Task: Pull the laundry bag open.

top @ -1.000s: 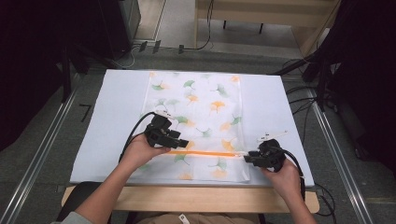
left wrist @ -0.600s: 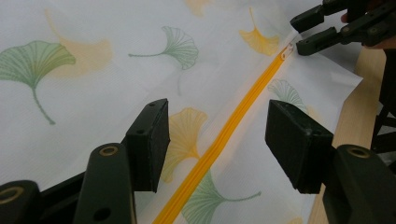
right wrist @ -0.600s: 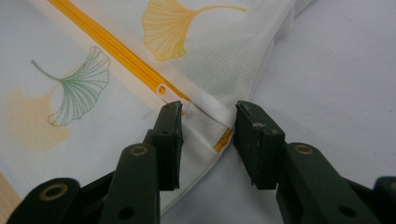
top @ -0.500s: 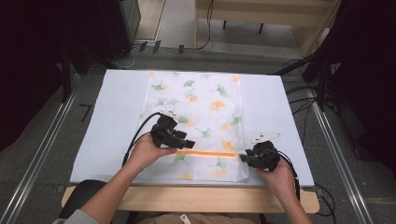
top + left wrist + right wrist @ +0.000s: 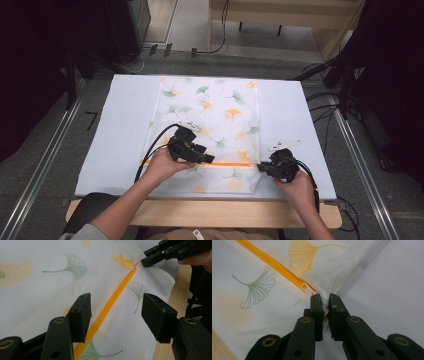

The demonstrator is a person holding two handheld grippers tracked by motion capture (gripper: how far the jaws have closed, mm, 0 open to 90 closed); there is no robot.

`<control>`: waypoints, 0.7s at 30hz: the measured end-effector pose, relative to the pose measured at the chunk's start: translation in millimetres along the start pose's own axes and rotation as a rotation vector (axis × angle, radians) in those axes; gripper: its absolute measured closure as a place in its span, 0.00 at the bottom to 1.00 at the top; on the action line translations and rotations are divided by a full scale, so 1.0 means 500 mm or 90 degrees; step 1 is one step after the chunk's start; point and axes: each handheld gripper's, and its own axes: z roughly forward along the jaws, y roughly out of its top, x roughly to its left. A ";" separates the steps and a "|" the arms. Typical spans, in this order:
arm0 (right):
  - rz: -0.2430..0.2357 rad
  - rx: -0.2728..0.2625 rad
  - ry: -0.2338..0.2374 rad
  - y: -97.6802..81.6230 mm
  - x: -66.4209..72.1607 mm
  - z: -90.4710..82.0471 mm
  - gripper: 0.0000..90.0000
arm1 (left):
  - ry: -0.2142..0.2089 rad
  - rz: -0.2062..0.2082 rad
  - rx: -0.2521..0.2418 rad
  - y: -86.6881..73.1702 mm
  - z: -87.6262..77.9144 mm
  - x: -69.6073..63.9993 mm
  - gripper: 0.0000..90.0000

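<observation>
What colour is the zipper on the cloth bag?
The zipper is orange-yellow; it shows best in the left gripper view.

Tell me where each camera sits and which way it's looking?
High view: above the person's side, looking forward and down on the table; both forearms, left gripper, right gripper.
Left gripper view: rides the left gripper, looks along its open jaws over the orange zipper.
Right gripper view: rides the right gripper, whose jaws have just closed, pinching the mesh bag at the zipper's end.
Shared: the zipper and the ginkgo-leaf bag.
</observation>
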 end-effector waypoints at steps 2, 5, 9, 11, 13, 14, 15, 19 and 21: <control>0.008 0.002 0.009 0.002 -0.004 -0.001 0.95 | -0.008 0.009 -0.001 0.000 0.007 -0.007 0.55; 0.016 -0.003 0.026 0.004 -0.009 -0.005 0.95 | -0.012 0.030 -0.003 0.000 0.015 -0.015 0.63; 0.008 -0.011 0.033 0.007 -0.010 -0.015 0.95 | -0.008 0.048 -0.010 -0.002 0.022 -0.026 0.65; 0.007 -0.016 0.036 0.009 -0.011 -0.020 0.95 | -0.015 0.052 -0.013 -0.004 0.025 -0.032 0.67; 0.011 -0.018 0.039 0.011 -0.012 -0.023 0.95 | -0.018 0.057 -0.018 -0.004 0.028 -0.037 0.70; 0.009 -0.019 0.040 0.011 -0.012 -0.023 0.95 | -0.017 0.056 -0.016 -0.003 0.030 -0.040 0.70; 0.009 -0.018 0.040 0.013 -0.011 -0.025 0.95 | -0.020 0.051 -0.016 -0.003 0.033 -0.043 0.70; 0.006 -0.025 0.047 0.016 -0.012 -0.032 0.95 | -0.017 0.066 -0.009 0.000 0.048 -0.060 0.70; 0.003 -0.029 0.048 0.016 -0.012 -0.036 0.94 | -0.027 0.064 -0.001 0.003 0.056 -0.066 0.71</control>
